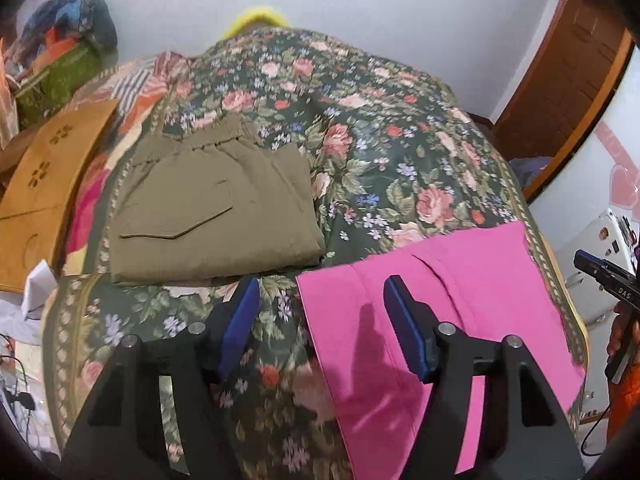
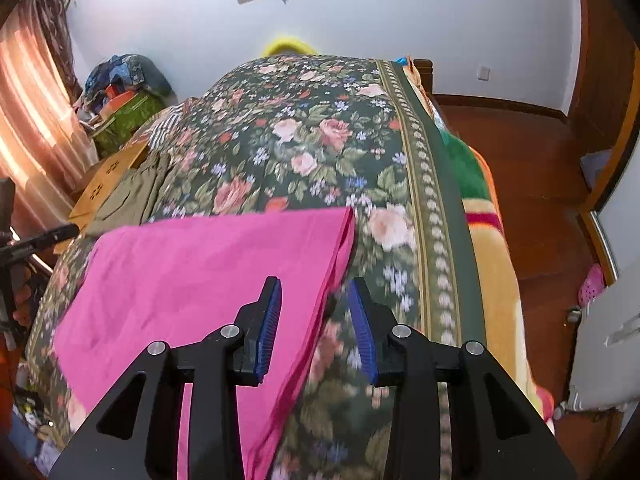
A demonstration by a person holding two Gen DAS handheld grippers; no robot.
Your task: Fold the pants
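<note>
floral bedspread (image 1: pixel 360 128) — pink pants (image 1: pixel 460 280) (olive pants (image 1: pixel 212 208) folded)

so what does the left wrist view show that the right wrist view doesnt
Only the left wrist view shows the olive pants' whole folded stack with its pocket flap, the left gripper open above the bedspread, and the pink pants' left edge.

Only the right wrist view shows the pink pants' far right corner, the right gripper open with the pants' right edge passing between its fingers, the bedspread's border strip and the wooden floor.

Both show the floral bedspread, the pink pants, the yellow cushion.
</note>
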